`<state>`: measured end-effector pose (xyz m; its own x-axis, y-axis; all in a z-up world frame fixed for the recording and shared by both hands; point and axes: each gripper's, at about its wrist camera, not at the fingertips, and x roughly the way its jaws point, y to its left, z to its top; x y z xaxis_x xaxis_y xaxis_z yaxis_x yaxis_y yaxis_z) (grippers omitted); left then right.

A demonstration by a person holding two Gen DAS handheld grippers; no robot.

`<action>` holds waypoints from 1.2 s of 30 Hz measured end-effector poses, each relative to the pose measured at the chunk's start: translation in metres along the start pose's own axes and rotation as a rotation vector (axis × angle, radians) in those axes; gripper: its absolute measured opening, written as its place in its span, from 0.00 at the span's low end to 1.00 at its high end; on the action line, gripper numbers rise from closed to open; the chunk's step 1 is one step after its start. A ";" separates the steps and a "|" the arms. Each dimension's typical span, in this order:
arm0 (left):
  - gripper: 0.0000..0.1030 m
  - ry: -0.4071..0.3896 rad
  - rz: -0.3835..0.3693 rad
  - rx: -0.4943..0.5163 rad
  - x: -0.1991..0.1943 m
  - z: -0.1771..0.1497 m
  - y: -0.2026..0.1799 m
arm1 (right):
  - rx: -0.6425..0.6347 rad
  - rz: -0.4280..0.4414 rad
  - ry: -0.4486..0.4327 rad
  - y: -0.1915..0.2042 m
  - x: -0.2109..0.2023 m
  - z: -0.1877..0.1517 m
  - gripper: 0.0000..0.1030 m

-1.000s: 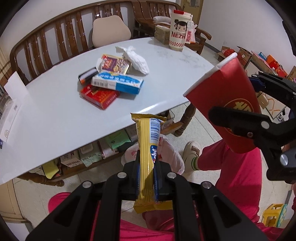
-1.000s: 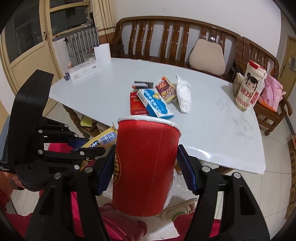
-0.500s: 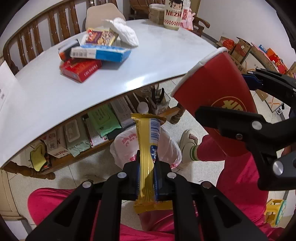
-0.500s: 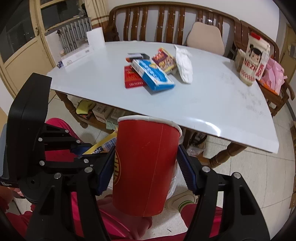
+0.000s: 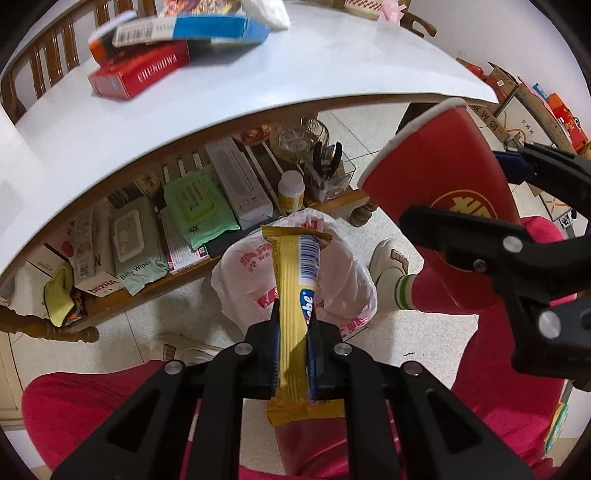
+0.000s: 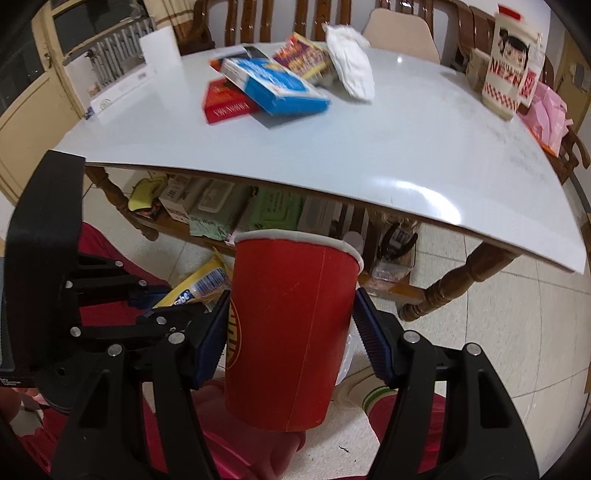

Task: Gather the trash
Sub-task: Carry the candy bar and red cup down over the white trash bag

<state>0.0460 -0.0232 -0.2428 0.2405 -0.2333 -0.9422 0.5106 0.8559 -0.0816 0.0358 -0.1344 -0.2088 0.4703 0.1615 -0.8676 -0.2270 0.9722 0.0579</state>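
Observation:
My left gripper [image 5: 293, 314] is shut on a yellow snack wrapper [image 5: 295, 280], which points down toward a white plastic bag [image 5: 332, 280] with red print on the floor. My right gripper [image 6: 291, 310] is shut on a red paper cup [image 6: 288, 332], held upright; in the left wrist view the cup [image 5: 443, 184] hangs to the right of the bag. In the right wrist view the wrapper [image 6: 199, 282] and left gripper [image 6: 159, 306] show at the left, and the bag is mostly hidden behind the cup. On the white table [image 6: 369, 147] lie a red box [image 6: 225, 103], a blue box [image 6: 277, 86], a colourful packet [image 6: 303, 59] and a white tissue [image 6: 351, 70].
A shelf [image 5: 184, 221] under the table holds wipes, boxes, a bottle and pliers. A person's red-trousered legs [image 5: 498, 369] and shoes [image 5: 388, 266] flank the bag. A wooden bench [image 6: 332, 18] and a patterned carton [image 6: 513, 62] stand behind the table. Cardboard boxes [image 5: 517, 92] sit at far right.
Both grippers have sunk from above the tabletop to below its edge, carrying wrapper and cup. The plastic bag has come closer and larger beneath the wrapper.

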 end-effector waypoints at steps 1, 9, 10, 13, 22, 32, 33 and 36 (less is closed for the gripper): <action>0.11 0.009 -0.007 -0.007 0.006 0.001 0.001 | 0.005 -0.003 0.009 -0.002 0.006 -0.001 0.62; 0.11 0.066 -0.043 -0.062 0.049 0.005 0.014 | 0.054 -0.021 0.063 -0.019 0.047 -0.007 0.62; 0.11 0.073 -0.044 -0.067 0.054 0.005 0.016 | 0.062 -0.021 0.073 -0.021 0.054 -0.007 0.62; 0.11 0.104 -0.041 -0.087 0.073 0.009 0.020 | 0.079 -0.018 0.101 -0.025 0.072 -0.009 0.62; 0.11 0.201 -0.059 -0.159 0.122 0.010 0.032 | 0.111 -0.010 0.207 -0.034 0.130 -0.018 0.62; 0.11 0.290 -0.062 -0.192 0.165 0.010 0.045 | 0.107 -0.013 0.297 -0.039 0.181 -0.029 0.62; 0.11 0.300 -0.067 -0.195 0.170 0.010 0.046 | 0.105 -0.013 0.305 -0.039 0.185 -0.030 0.62; 0.11 0.327 -0.069 -0.196 0.184 0.011 0.046 | 0.108 -0.009 0.327 -0.041 0.196 -0.031 0.62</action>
<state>0.1223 -0.0319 -0.4164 -0.0809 -0.1614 -0.9836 0.3413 0.9227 -0.1795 0.1106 -0.1484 -0.3967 0.1695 0.1069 -0.9797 -0.1239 0.9885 0.0864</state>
